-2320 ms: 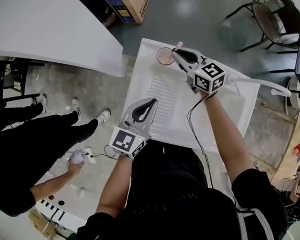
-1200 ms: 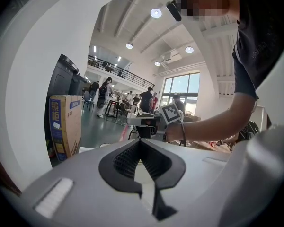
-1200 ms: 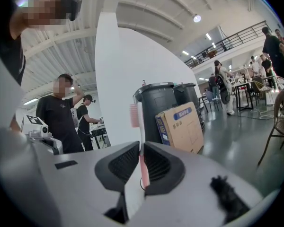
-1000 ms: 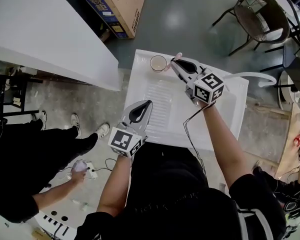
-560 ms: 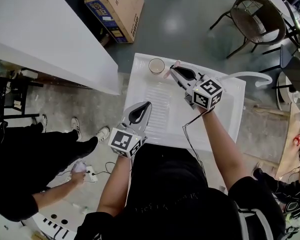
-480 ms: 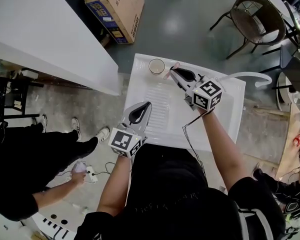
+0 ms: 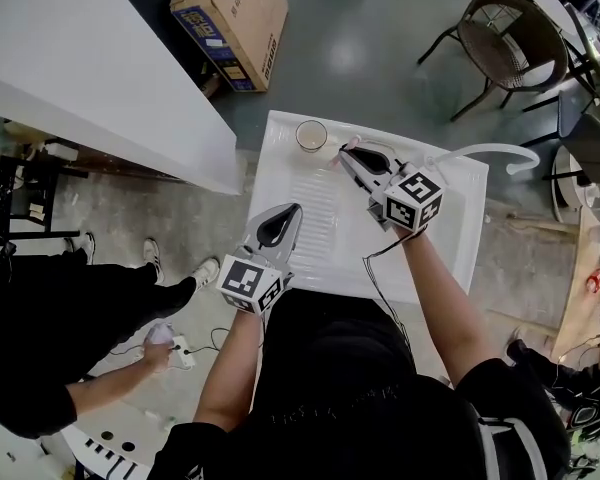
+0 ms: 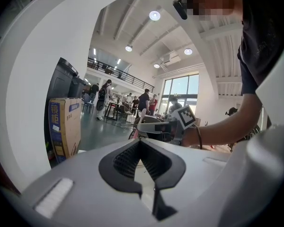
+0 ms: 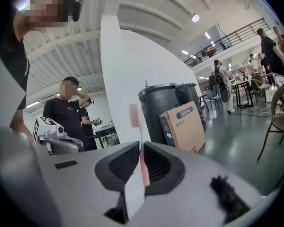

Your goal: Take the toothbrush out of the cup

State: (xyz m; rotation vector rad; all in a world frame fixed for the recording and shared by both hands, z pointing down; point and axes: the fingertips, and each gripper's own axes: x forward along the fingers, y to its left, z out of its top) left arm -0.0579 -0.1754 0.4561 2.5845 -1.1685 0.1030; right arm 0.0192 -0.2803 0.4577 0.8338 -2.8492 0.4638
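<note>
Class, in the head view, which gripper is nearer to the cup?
Right. The right gripper, shut on the toothbrush, is just beside the cup, to its right; the left gripper is farther back, toward the person.

Head cam looks steeply down on left gripper (image 7: pixel 296 210), right gripper (image 7: pixel 346 154); gripper cams sit close behind their jaws, facing level. All three share the cardboard box (image 7: pixel 235 13).
</note>
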